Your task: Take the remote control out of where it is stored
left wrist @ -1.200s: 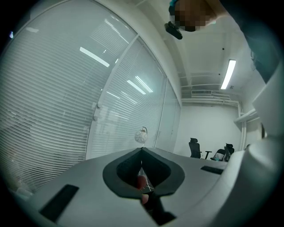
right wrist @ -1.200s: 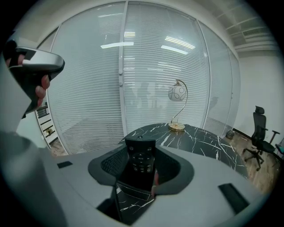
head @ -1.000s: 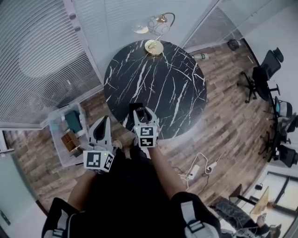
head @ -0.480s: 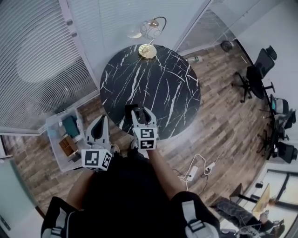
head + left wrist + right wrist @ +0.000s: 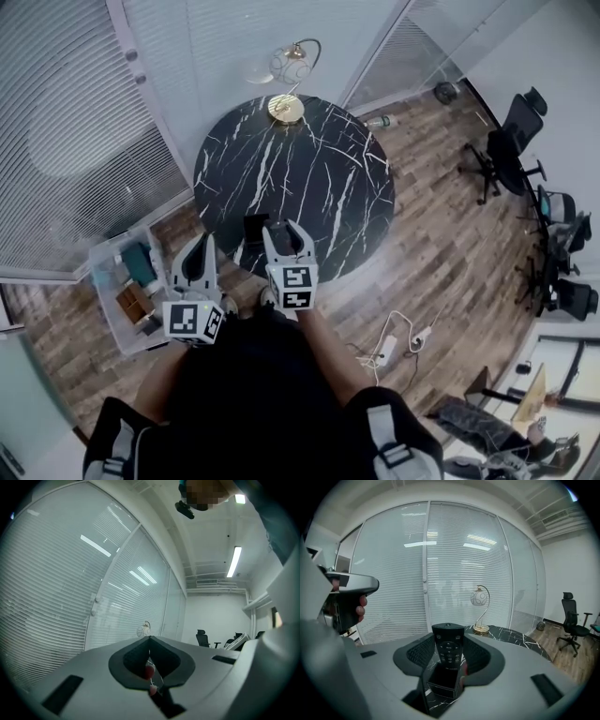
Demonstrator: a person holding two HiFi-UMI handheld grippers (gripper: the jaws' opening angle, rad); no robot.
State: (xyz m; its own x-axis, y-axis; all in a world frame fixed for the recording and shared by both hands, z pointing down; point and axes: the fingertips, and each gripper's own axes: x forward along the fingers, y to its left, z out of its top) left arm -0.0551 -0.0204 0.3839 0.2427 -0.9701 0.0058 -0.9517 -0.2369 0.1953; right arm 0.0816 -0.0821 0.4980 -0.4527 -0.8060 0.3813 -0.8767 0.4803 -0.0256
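The black remote control (image 5: 448,644) stands upright in a small black holder (image 5: 442,682) on the near edge of the round black marble table (image 5: 309,178). My right gripper (image 5: 449,654) is shut on the remote, a pad against each side. In the head view that gripper (image 5: 284,236) reaches over the table's edge, with the dark holder (image 5: 253,228) at its tip. My left gripper (image 5: 197,261) hangs left of it, off the table, shut and empty (image 5: 150,641).
A gold lamp with a glass globe (image 5: 281,75) stands at the table's far edge. Blinds behind glass walls run along the back. A clear bin with items (image 5: 122,291) sits on the floor at left. Office chairs (image 5: 511,141) and a power strip (image 5: 398,337) are at right.
The head view has drifted, so the table sits a little higher and further left. The dark holder now shows further left of the right gripper's tip. The left gripper has hardly moved.
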